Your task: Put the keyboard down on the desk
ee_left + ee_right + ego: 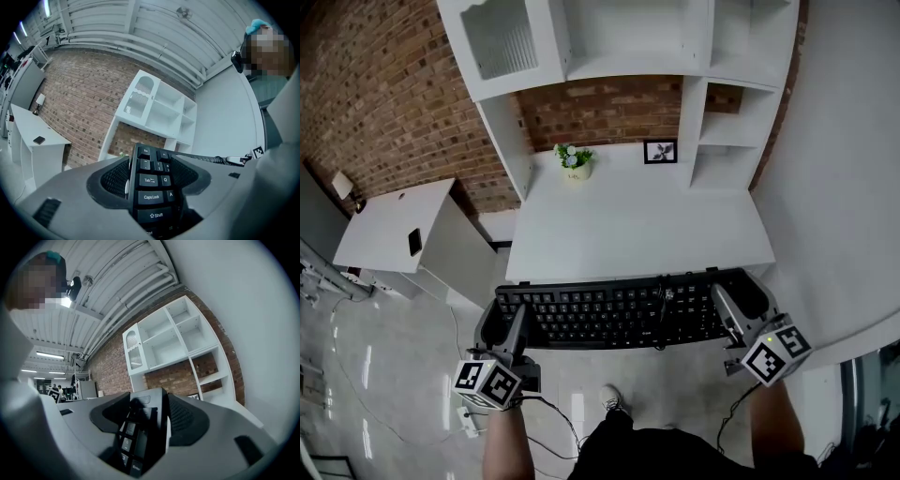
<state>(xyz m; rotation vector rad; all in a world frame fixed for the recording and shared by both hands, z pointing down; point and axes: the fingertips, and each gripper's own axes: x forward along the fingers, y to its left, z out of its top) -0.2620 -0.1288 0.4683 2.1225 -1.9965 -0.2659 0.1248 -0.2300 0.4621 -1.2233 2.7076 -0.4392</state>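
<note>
1. Left hand-held gripper [508, 323]: jaws pinch the left end of the black keyboard [619, 314]. In its own view the left hand-held gripper [152, 173] has the Esc, Tab, Caps Lock and Shift column standing between its jaws, one jaw on each face of the board.
2. Right hand-held gripper [741, 302]: jaws pinch the keyboard's right end. In its own view the right hand-held gripper [150, 416] has the number-pad end between its jaws, with the 6, 3 and Enter keys readable.
3. The keyboard runs straight across between the two hand-held grippers, keys up in the head view. It sits along the near edge of the white surface [628, 225]. Cannot tell whether its far edge touches that surface.
4. A dark cable [661, 314] crosses the keyboard, closer to the right hand-held gripper than to the left.
5. Ahead of both hand-held grippers, at the back of the surface: a small potted plant [576, 161] and a small framed picture [660, 151], apart from each other and well apart from the keyboard.
6. Above and behind those are a white shelf unit [619, 47] and a brick wall [384, 84].
7. Off to the left of the left hand-held gripper stands a white side cabinet [384, 230] with a small dark item [414, 242] on top.
8. The marker cubes [487, 382] [778, 352] sit at the near ends of the hand-held grippers.
</note>
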